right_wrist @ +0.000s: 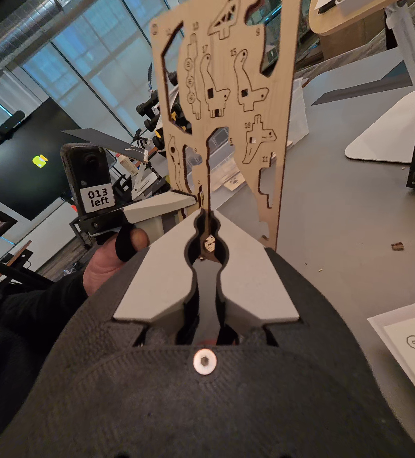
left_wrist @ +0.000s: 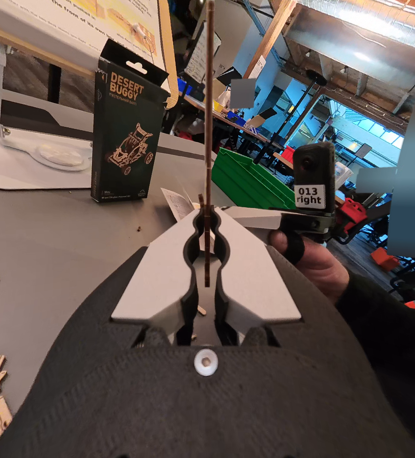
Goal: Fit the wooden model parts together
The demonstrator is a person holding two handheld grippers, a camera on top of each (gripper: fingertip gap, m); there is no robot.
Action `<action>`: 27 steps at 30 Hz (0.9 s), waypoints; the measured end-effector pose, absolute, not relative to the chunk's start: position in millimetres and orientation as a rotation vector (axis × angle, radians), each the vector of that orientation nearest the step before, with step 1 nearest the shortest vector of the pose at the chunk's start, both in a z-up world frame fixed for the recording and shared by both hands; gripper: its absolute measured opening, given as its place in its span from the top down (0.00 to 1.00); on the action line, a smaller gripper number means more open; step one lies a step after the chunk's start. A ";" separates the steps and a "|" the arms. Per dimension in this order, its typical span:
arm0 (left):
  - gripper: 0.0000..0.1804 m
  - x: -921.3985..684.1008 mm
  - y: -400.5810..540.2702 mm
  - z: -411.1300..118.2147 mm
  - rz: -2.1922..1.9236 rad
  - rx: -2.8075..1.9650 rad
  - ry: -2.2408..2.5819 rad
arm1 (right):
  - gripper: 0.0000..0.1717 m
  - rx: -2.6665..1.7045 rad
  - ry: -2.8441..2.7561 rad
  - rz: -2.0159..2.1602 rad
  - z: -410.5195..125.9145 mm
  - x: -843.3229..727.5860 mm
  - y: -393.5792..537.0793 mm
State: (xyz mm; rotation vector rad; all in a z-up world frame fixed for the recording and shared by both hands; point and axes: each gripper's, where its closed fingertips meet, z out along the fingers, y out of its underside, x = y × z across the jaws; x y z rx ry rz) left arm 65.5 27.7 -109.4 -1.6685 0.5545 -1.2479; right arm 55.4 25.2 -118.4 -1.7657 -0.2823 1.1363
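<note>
both grippers are clamped: the left gripper (left_wrist: 207,218) pinches the wooden sheet (right_wrist: 226,104) edge-on and holds it upright over the grey table (left_wrist: 52,247), while the right gripper (right_wrist: 207,220) bites a small part (right_wrist: 209,244) at the sheet's lower edge, seemingly mid-removal. twist gently, brace the sheet steady. farther off, the green bin (left_wrist: 246,183) looks empty, though its floor is mostly hidden; the dark kit box (left_wrist: 124,138) stands open-topped.

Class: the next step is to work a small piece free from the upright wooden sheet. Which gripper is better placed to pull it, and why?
Probably the right gripper: it pinches a small part at the wooden sheet's lower edge, while the left gripper clamps the sheet edge-on, steadying it.
</note>
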 end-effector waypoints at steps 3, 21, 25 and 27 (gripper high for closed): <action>0.99 65.8 27.0 -111.0 -1.202 -1.672 0.576 | 0.99 -1.767 -0.259 1.155 -119.3 56.9 25.8; 0.99 55.6 31.9 -113.5 -0.574 -1.577 0.889 | 0.96 -1.825 -0.342 1.008 -125.5 69.0 23.3; 0.99 56.5 21.4 -107.3 -0.470 -1.440 1.128 | 0.94 -1.776 -0.312 0.941 -104.8 119.4 22.0; 0.99 60.5 5.1 -104.8 -0.574 -1.385 1.277 | 0.96 -1.730 -0.271 0.913 -88.5 148.7 23.1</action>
